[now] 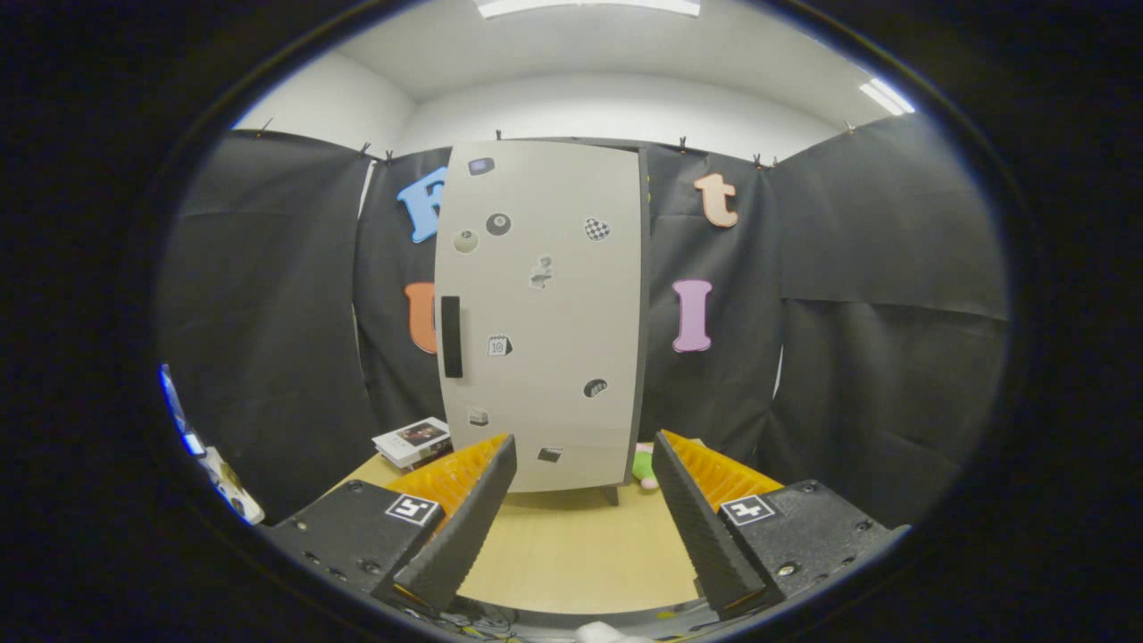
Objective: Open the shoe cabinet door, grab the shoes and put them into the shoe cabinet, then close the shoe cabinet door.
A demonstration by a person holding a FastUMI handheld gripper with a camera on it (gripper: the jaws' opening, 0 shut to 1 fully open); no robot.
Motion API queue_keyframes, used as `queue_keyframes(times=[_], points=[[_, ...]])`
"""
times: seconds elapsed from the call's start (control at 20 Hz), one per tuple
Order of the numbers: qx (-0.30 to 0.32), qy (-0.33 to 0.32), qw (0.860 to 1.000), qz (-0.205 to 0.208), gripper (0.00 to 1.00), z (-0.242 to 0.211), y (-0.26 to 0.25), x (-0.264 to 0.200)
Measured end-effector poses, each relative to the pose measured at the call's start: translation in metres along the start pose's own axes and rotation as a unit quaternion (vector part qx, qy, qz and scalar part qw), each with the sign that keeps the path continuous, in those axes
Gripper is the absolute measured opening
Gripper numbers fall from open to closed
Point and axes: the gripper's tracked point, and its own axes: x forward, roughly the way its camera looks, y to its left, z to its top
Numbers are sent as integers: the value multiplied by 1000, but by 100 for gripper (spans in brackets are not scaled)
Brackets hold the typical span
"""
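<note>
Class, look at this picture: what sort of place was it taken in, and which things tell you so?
Probably a staged recording booth: black cloth walls pinned up, a lone shoe cabinet on a wooden table, open tongs facing it.

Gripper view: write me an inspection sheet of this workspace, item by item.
Surface: light wooden tabletop, bare between the jaws.
Job's things: shoe cabinet stands upright beyond the jaws, door closed, dark handle on its left edge, stickers on the front. Shoes: nothing seen.
Clutter: stack of books left of the cabinet; green and pink soft item at its right foot, mostly hidden.
Grippers: gripper has its jaws open, holding nothing, short of the cabinet.
Cables: some wires below the jaws.
Surroundings: black cloth wall, white ceiling with lights.
</note>
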Motion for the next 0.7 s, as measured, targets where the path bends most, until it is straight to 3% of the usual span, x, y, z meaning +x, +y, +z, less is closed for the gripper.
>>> queue_keyframes(times=[0.7], points=[[-4,2,1000,1,100,-2,-4,3]])
